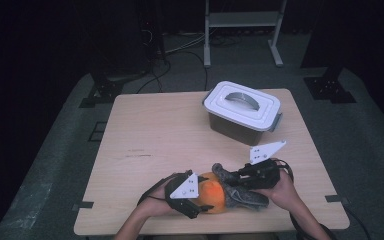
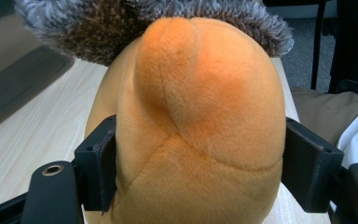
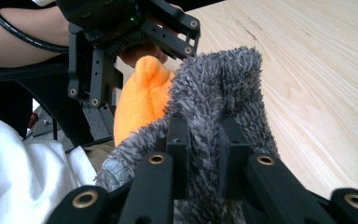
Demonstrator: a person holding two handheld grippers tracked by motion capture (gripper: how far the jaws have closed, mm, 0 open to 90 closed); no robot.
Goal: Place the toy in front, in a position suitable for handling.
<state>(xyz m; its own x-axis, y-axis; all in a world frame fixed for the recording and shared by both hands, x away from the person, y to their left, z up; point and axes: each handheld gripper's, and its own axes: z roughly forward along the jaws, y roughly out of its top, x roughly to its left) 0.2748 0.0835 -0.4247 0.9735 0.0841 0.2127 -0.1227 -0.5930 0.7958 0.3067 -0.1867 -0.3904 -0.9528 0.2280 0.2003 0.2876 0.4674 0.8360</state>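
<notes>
At the table's near edge, the left gripper [image 2: 198,163] clamps the orange plush toy [image 2: 196,121]; the right gripper [image 3: 204,154] pinches its grey shaggy fur part [image 3: 219,93] (close views show both grips). Farther off, the high view shows a lidded white plastic box [image 1: 241,111].

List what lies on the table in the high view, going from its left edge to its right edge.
Left gripper → orange plush part → grey furry part → right gripper. The white-lidded box sits farther back, above this row, so it has no clear place in the order.
</notes>
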